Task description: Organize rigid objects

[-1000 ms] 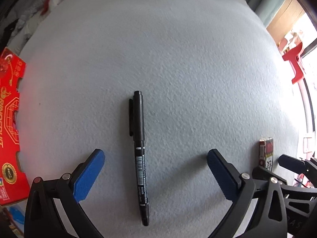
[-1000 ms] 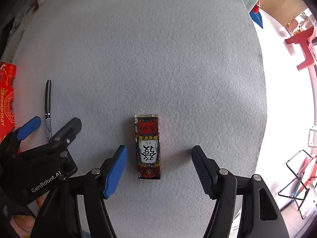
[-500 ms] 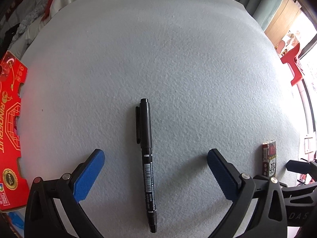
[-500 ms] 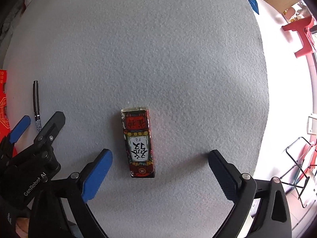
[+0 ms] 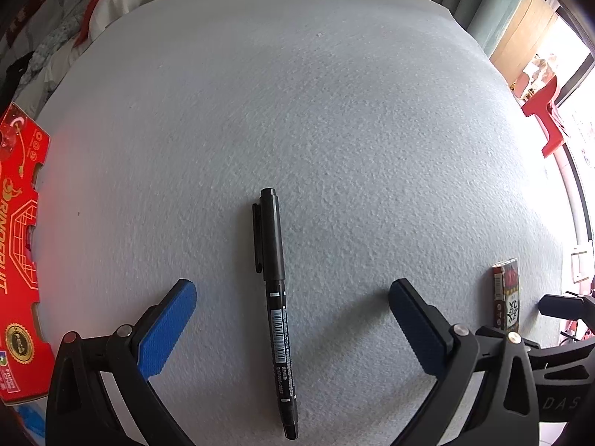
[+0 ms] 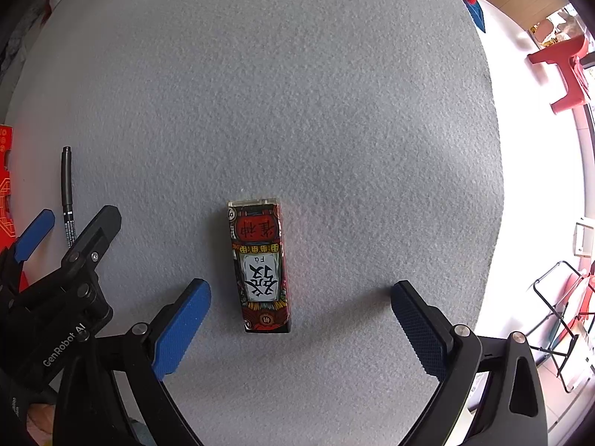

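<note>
A black capped marker pen (image 5: 277, 308) lies flat on the grey felt table top (image 5: 297, 111), pointing away from me. My left gripper (image 5: 292, 325) hangs over it, open, its blue pads wide on either side and clear of the pen. A small red and black printed box (image 6: 260, 265) lies flat under my right gripper (image 6: 299, 325), which is open with the box nearer its left pad and touching neither. The same box (image 5: 506, 299) shows at the right of the left wrist view, and the pen (image 6: 68, 195) at the left of the right wrist view.
A red printed carton (image 5: 20, 252) lies along the table's left edge. Clothes and fabric (image 5: 63, 33) are piled beyond the far left corner. A red plastic stool (image 6: 565, 68) and a folded metal frame (image 6: 557, 319) stand on the floor past the right edge.
My right gripper's jaws have spread wider around the box and it has come closer to the table. My left gripper has pulled back a little, so more of the table shows above the pen.
</note>
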Demonstrator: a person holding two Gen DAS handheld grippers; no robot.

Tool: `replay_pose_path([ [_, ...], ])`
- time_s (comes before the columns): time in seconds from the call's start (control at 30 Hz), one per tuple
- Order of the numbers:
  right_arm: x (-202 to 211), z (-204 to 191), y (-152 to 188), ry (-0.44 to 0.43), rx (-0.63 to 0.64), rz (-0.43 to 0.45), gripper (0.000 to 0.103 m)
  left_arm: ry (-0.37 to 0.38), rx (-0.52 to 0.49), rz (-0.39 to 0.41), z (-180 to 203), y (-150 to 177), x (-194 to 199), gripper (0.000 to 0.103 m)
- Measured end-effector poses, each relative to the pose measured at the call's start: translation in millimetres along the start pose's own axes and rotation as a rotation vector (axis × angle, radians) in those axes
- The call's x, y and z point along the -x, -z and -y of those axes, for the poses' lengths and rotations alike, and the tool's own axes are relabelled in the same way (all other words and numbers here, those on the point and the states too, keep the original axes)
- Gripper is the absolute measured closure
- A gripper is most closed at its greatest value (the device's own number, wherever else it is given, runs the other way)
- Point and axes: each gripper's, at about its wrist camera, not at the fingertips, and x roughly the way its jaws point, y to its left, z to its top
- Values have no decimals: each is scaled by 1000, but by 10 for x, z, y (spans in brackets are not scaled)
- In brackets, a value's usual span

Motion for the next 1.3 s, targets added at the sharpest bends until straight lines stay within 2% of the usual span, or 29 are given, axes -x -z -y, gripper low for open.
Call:
replay_pose_path([
  [0.07,5,-8,0,1,2,-3,4,1,-3,2,91,10,-140,0],
  [0.23,3,-15,-12,7,8,-6,4,3,-13,3,107,-25,-144,0],
  [0.33,23,-29,2,24,16,-5,12,9,-12,-17,110,-74,-154,1],
  [0.43,55,-96,38,44,55,12,29,12,-22,-38,118,-131,-155,2],
  [0.5,91,-155,59,44,80,22,49,16,-43,-44,146,-165,-136,6],
  [0.53,112,-198,70,44,95,25,55,18,-58,-45,170,-178,-125,10],
  [0.6,138,-262,85,45,121,26,78,31,-101,-44,239,-206,-95,21],
  [0.7,164,-344,96,50,155,19,78,62,-198,-50,375,-271,-29,54],
  [0.73,163,-351,111,54,154,15,78,70,-213,-53,390,-288,-17,77],
  [0.77,165,-347,124,58,150,15,78,97,-224,-73,389,-319,-16,92],
  [0.83,203,-317,200,53,123,27,78,163,-192,-126,309,-373,-26,92],
  [0.9,251,-277,274,38,96,35,78,193,-165,-135,223,-387,-4,92],
  [1.03,337,-199,454,-17,34,45,78,212,-161,-126,36,-375,148,92],
  [1.3,411,-159,767,-95,-51,56,78,244,-202,-101,34,-237,293,92],
])
